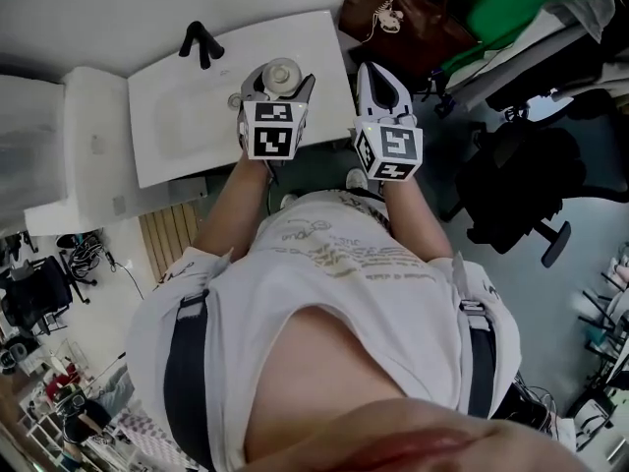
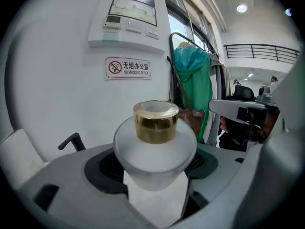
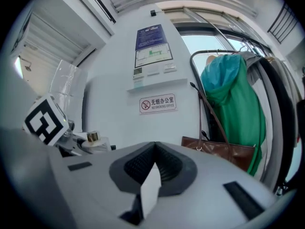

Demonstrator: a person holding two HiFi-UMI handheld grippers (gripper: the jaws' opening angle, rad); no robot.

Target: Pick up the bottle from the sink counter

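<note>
So, one bottle (image 2: 155, 154): frosted white, round, wide shoulder tapering down, with one shiny gold cylinder cap (image 2: 155, 122). It stands upright, long axis vertical, cap up. The left gripper (image 2: 153, 175) is clamped on its body, ribbed black pads on both sides. In the head view it sits over the right end of the one white sink (image 1: 187, 131), near the single black faucet (image 1: 201, 43); can't tell if it's touching the counter. The right gripper (image 3: 151, 171), smooth grey plastic, is closed on nothing, just right of the left one. One brown leather bag (image 3: 219, 151) hangs behind.
</note>
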